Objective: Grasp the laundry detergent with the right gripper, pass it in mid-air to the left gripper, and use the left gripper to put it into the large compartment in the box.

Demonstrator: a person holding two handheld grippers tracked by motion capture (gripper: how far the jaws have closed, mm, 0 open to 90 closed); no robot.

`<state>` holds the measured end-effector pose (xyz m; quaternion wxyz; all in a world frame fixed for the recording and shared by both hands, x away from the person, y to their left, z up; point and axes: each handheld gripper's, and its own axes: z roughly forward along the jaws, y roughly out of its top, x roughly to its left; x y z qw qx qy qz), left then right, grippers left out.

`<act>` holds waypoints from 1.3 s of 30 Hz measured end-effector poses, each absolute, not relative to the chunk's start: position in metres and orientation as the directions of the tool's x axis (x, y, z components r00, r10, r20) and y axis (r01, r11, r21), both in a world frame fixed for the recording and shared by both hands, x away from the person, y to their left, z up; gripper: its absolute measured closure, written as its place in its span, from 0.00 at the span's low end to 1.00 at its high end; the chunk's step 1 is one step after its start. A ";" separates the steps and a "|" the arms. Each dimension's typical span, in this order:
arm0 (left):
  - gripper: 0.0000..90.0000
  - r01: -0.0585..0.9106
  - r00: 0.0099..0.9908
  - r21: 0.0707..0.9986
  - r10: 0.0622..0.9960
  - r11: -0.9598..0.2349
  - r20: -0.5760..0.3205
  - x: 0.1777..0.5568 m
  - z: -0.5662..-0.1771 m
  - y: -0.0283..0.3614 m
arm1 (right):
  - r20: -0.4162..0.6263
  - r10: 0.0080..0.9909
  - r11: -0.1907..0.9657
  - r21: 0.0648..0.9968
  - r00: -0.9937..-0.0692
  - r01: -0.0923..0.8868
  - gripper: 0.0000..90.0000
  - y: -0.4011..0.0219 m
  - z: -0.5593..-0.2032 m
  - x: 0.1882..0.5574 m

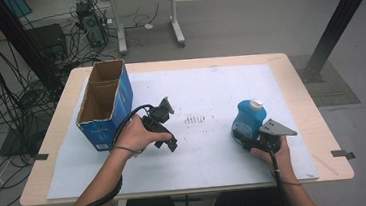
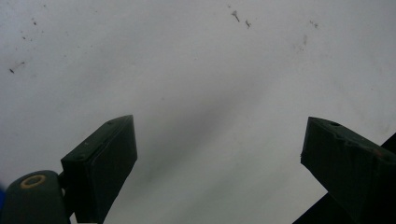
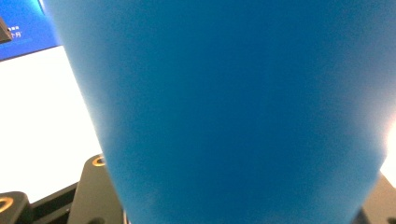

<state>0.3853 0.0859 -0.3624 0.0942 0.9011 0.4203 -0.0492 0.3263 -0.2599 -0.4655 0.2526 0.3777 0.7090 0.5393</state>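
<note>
The right tool [image 1: 245,138] sits at the lower right of the high view, clenched around the lower body of the blue bottle [image 1: 247,118]; in the right gripper view the bottle [image 3: 233,112] stands right between the two black jaws, so close that its blue wall hides most of them; the grip looks settled. The bottle stands upright with its white cap [image 1: 256,103] on top, on the white sheet [image 1: 216,165] that covers the worktop [image 1: 327,170], right of the middle of the frame. The left tool [image 1: 170,145] lies left of centre, near the blue cardboard box [image 1: 105,106]; its jaws stand apart with nothing between them, and in the left gripper view the left tool [image 2: 219,154] has bare white sheet [image 2: 196,70] below it, so it is released and idle.

The step in hand appears to be the grasp on the bottle, with the lift not yet begun; the open-topped box at the upper left of the sheet is the likely destination, though that is a judgement. The next move calls for a straight lift that keeps the bottle upright, then a carry leftward across the frame, clearing the left tool and the near wall of the box; the grip is low on the body, so the bottle could tip at the top if swung quickly; a slow carry would suit.
</note>
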 end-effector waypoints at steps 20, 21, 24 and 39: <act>0.12 0.768 0.641 0.130 0.749 -0.628 -0.166 0.383 -0.361 0.086 | 0.051 0.809 0.131 0.956 -0.586 0.263 0.44 -0.260 -0.466 0.326; 0.12 0.768 0.641 0.130 0.749 -0.628 -0.167 0.383 -0.361 0.086 | 0.050 0.809 0.131 0.956 -0.586 0.263 0.44 -0.260 -0.466 0.326; 0.12 0.769 0.639 0.129 0.750 -0.626 -0.169 0.383 -0.361 0.086 | 0.051 0.808 0.131 0.956 -0.587 0.263 0.43 -0.260 -0.466 0.326; 0.12 0.762 0.647 0.150 0.744 -0.629 -0.167 0.386 -0.350 0.085 | 0.047 0.809 0.132 0.957 -0.586 0.258 0.44 -0.260 -0.466 0.326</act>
